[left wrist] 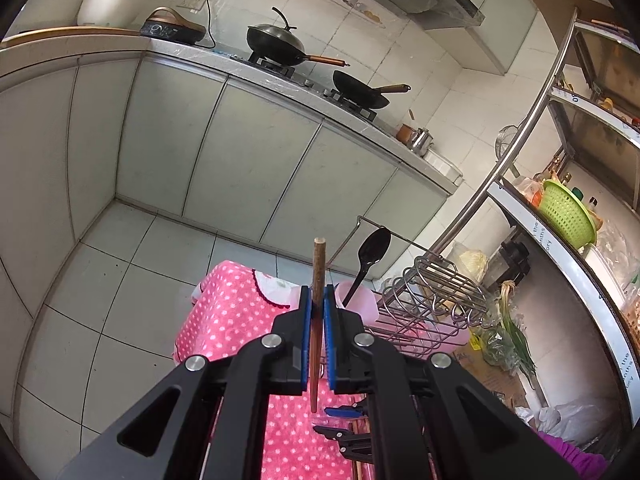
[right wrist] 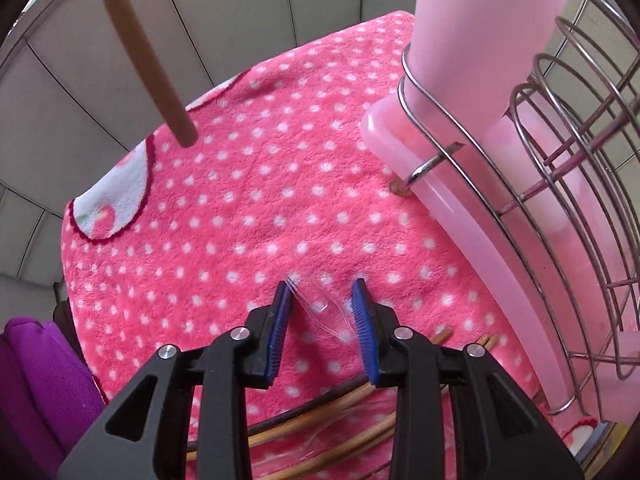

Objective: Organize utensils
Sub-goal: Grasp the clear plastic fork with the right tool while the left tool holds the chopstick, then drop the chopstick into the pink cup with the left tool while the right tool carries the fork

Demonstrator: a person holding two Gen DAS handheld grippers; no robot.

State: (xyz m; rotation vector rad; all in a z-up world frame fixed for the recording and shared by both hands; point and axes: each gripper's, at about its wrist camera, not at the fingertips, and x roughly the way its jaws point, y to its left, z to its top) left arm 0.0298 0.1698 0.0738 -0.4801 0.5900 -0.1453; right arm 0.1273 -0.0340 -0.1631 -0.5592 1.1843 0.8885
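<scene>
My left gripper (left wrist: 318, 300) is shut on a brown wooden chopstick (left wrist: 318, 268) and holds it upright above the pink dotted cloth (left wrist: 224, 320). A black spoon (left wrist: 370, 258) stands in the pink cup (left wrist: 358, 300) at the metal drying rack (left wrist: 432, 292). My right gripper (right wrist: 326, 312) is open just above the cloth (right wrist: 248, 208), its jaws on either side of a clear plastic fork (right wrist: 320, 308). Several wooden chopsticks (right wrist: 344, 408) lie on the cloth below it. The pink cup (right wrist: 480, 40) sits in the rack's wire holder (right wrist: 560, 140). The held chopstick's tip (right wrist: 160, 80) hangs at upper left.
A pink drip tray (right wrist: 460, 224) lies under the rack. Grey cabinets (left wrist: 200, 140) with a stove and two woks (left wrist: 276, 42) stand beyond the tiled floor. A steel shelf (left wrist: 560, 208) with a green basket is at right. Purple cloth (right wrist: 36, 368) is at lower left.
</scene>
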